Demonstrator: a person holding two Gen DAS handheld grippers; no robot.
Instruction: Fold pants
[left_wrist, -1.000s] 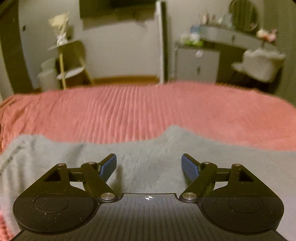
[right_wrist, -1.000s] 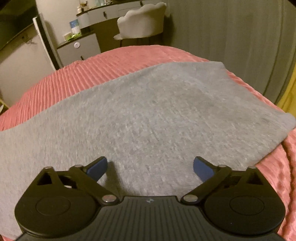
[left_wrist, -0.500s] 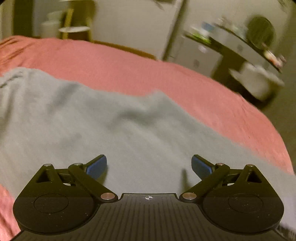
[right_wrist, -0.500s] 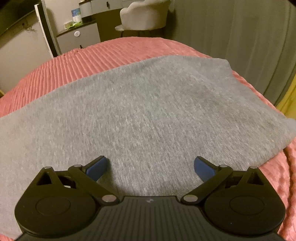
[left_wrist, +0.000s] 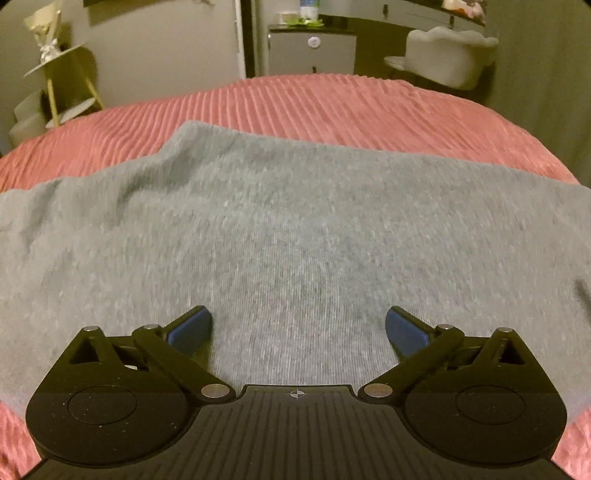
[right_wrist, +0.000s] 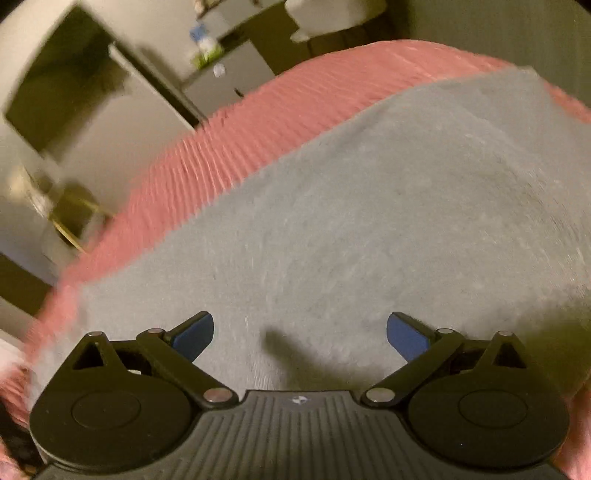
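The grey pants (left_wrist: 295, 229) lie spread flat on a pink ribbed bedspread (left_wrist: 332, 107). My left gripper (left_wrist: 298, 328) is open and empty, hovering low over the near part of the fabric. The pants also fill the right wrist view (right_wrist: 388, 221), which is tilted and blurred. My right gripper (right_wrist: 300, 330) is open and empty over the grey cloth, with its shadow on the fabric just ahead. Neither gripper holds the cloth.
Beyond the bed stand a white cabinet (left_wrist: 310, 55), a pale upholstered chair (left_wrist: 450, 55) at the right, and a small tiered shelf stand (left_wrist: 62, 85) at the left. The bedspread (right_wrist: 221, 155) edge runs along the left in the right wrist view.
The left gripper has opened wider and swung over the pants, now facing the cabinet. The right gripper has rolled and swung left, its view now tilted and blurred. Both stay open.
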